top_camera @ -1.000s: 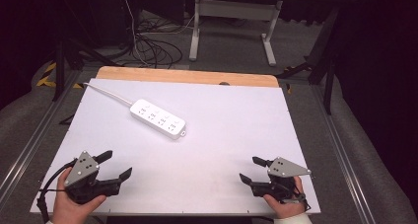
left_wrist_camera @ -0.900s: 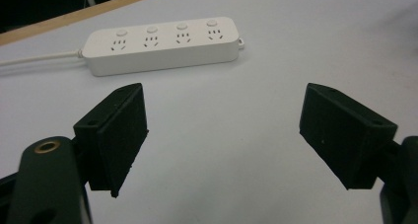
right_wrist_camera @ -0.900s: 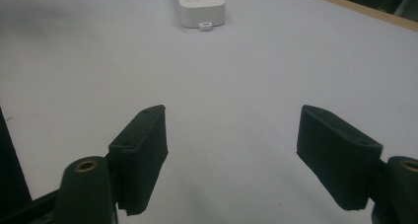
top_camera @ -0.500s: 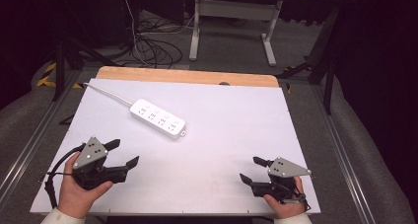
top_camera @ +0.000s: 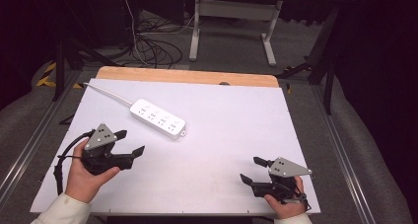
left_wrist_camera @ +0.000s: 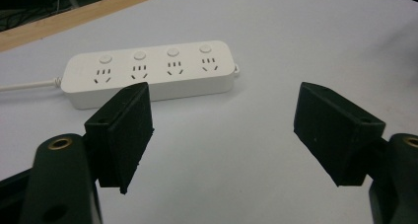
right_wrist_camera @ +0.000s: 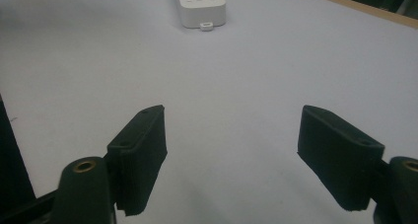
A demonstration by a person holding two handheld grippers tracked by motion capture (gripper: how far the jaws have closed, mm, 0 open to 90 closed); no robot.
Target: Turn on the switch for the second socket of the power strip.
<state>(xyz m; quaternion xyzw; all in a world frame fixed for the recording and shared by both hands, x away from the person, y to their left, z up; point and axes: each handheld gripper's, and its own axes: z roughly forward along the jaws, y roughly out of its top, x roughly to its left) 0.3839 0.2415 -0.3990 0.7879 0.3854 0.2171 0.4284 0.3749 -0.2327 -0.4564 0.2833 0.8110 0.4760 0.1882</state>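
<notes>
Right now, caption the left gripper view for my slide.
Open left gripper faces a white four-outlet power strip lying on the white table, nothing between its jaws.

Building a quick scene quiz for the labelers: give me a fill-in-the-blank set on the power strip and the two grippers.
1. The white power strip has ___ sockets in a row.
2. The jaws of the left gripper stand ___, with nothing between them.
3. The gripper nearer the power strip is the ___ one; the right gripper sits at the table's near edge.
4. The power strip's cord runs off toward the table's far ___ corner.

Missing words: four; open; left; left
</notes>
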